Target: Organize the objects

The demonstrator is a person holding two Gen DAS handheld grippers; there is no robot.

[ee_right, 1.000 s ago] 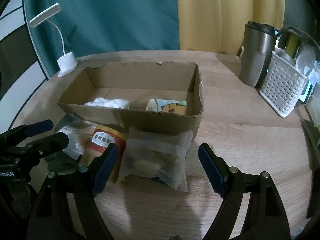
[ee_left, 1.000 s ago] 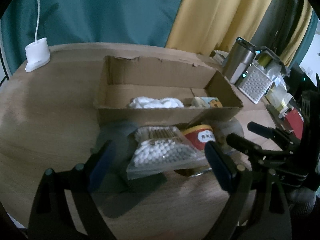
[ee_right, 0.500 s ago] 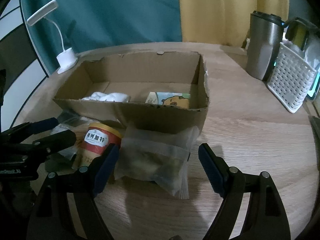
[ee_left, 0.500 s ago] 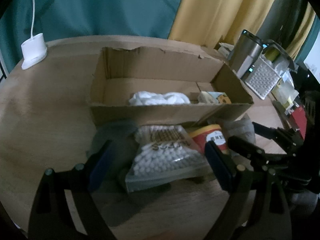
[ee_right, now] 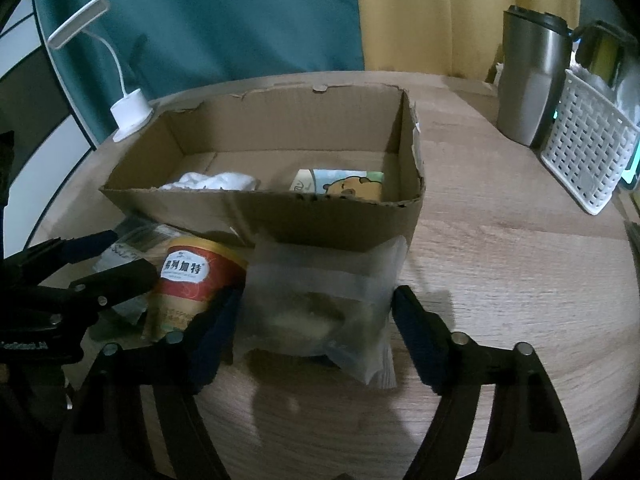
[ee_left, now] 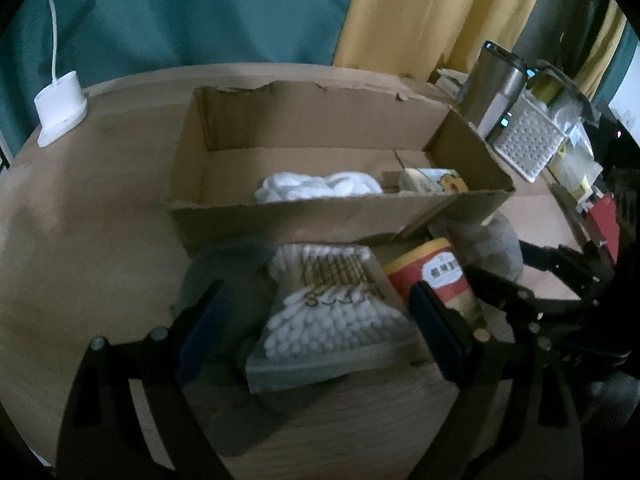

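Both grippers hang low over the wooden bench (ee_right: 500, 280), side by side and pointing toward the cardboard box (ee_right: 320, 216).

The left gripper (ee_left: 316, 320) has its jaws spread wide, and the clear bag of cotton swabs (ee_left: 332, 316) lies flat on the bench between its two blue pads (ee_left: 434, 332). The pads do not look to be touching the bag on either side. Just past the right pad stands the red and cream tub (ee_left: 436, 280), tilted a little, and beyond the bag's far end rises the near wall of the box.

The right gripper (ee_right: 308, 328) is also spread open, straddling a frosted plastic packet (ee_right: 320, 300) with something pale inside. The packet's far edge leans on the box's near wall. The gripper's left pad sits between the packet and the tub, very close to both; whether it touches either I cannot tell.

Inside the box, ahead of both grippers, lie a white bundle of cloth (ee_left: 316, 186) and a small pack printed with a cartoon bear (ee_right: 344, 186).

Farther off to the right of the right gripper stand a steel tumbler (ee_right: 528, 80) and a white perforated basket (ee_right: 588, 152). A small white lamp (ee_right: 128, 108) sits beyond the box to the left.
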